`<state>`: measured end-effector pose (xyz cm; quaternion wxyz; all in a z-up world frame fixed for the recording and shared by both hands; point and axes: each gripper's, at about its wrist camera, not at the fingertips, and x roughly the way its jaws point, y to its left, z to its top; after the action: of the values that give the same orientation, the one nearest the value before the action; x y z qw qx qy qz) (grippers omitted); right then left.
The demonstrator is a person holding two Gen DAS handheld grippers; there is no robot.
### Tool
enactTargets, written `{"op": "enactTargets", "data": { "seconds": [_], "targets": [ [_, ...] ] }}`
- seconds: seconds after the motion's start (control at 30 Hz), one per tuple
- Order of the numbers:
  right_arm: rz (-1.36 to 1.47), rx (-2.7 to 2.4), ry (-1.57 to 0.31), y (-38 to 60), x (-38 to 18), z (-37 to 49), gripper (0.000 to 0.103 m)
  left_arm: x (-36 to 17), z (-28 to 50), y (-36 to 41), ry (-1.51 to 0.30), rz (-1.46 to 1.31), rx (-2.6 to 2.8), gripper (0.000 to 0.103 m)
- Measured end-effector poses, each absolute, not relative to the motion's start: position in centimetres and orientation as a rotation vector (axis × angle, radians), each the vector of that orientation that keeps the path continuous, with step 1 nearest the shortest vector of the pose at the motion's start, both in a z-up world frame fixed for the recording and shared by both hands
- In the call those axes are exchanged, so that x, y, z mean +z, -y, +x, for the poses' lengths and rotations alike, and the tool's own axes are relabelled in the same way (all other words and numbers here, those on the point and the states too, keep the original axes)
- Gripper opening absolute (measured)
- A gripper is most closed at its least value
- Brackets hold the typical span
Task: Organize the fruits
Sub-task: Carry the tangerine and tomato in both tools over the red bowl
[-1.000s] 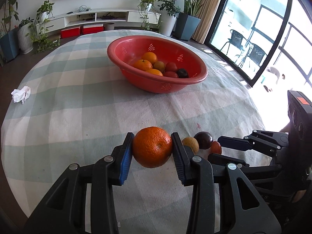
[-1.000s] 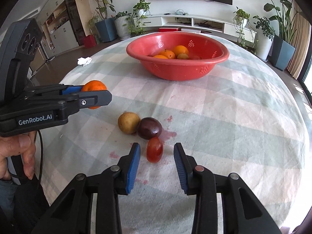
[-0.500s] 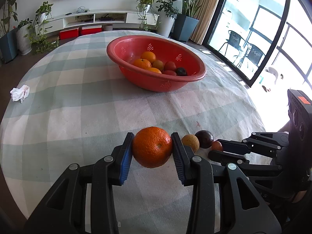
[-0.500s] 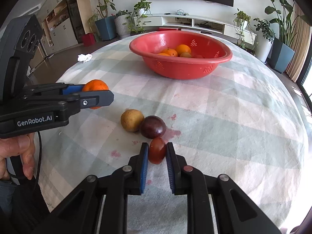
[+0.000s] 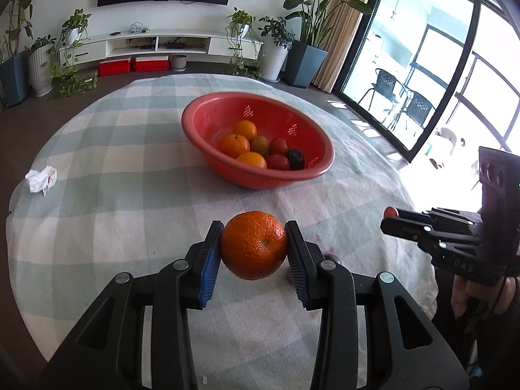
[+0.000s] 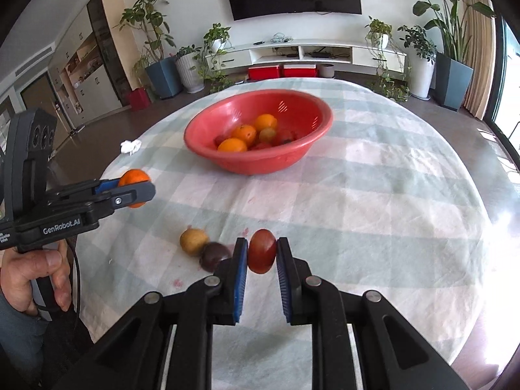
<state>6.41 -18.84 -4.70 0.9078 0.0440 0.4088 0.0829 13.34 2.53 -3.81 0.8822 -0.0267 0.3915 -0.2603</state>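
You are in the carry step with both hands loaded: your left gripper (image 5: 254, 251) pinches a round, dimpled orange (image 5: 254, 244) between its blue pads, and your right gripper (image 6: 262, 253) is pressed onto a small, smooth red tomato-like fruit (image 6: 262, 251), both fruits clear of the pale green checked tablecloth (image 6: 373, 201). The target looks to be the red perforated plastic basin (image 6: 321, 120) standing well ahead at the table's middle, already holding several oranges and red and dark fruits. Next, judge that you need to bring each fruit over the rim and low into the basin before spreading the jaws, so nothing bounces out. Both grippers point forward and tilted downward toward the table, side by side and apart. A round yellow-brown fruit (image 6: 193, 241) and a dark purple round fruit (image 6: 215, 254), touching each other, still lie on the cloth just left of your right gripper for later.
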Motion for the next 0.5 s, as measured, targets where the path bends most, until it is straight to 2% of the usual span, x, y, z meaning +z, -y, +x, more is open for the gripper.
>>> {"op": "enactTargets", "data": {
  "seconds": [0.27, 0.5],
  "targets": [
    [0.084, 0.129, -0.737, 22.0, 0.8, 10.8, 0.02, 1.5, 17.9, -0.3, -0.731, 0.053, -0.56, 0.036],
    [0.069, 0.177, -0.738, 20.8, 1.6, 16.3, 0.02, 2.0, 23.3, 2.0, -0.737, 0.078, -0.557, 0.036]
  ]
}}
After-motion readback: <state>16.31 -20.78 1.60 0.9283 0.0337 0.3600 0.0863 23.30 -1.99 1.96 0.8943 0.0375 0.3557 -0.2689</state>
